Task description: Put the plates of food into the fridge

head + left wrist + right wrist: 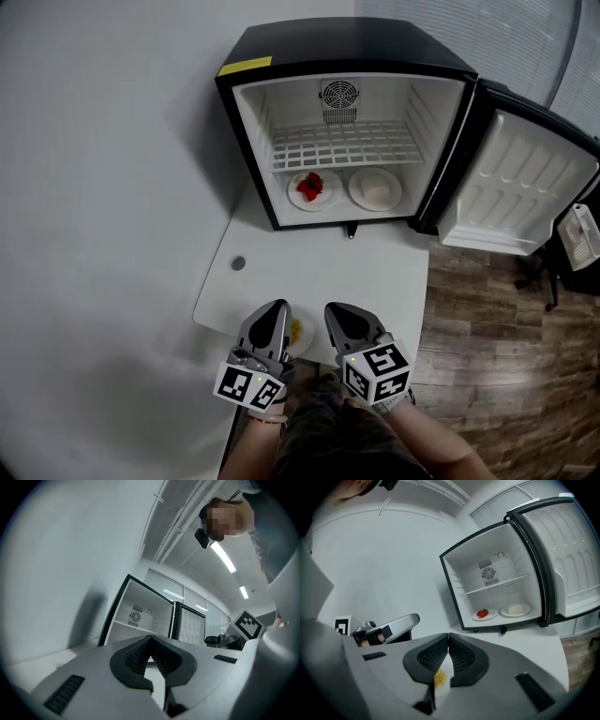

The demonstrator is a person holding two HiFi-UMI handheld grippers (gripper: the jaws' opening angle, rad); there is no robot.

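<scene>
The black mini fridge (pixel 347 47) stands open at the far end of the white table (pixel 309 267). On its floor sit a plate of red food (pixel 313 188) (pixel 484 614) and a plate of white food (pixel 375 188) (pixel 515 610). A third plate with yellow food (pixel 298 333) (pixel 440 679) lies at the table's near edge, mostly hidden under and between my grippers. My left gripper (pixel 278 306) (pixel 149 638) is shut with nothing between its pads. My right gripper (pixel 334 309) (pixel 448 635) hangs just over that plate, also shut and holding nothing.
The fridge door (pixel 516 178) is swung wide to the right, past the table's edge. A wire shelf (pixel 342 145) spans the fridge above the two plates. A small round cap (pixel 238 263) sits in the tabletop. Wooden floor (pixel 487 328) lies to the right.
</scene>
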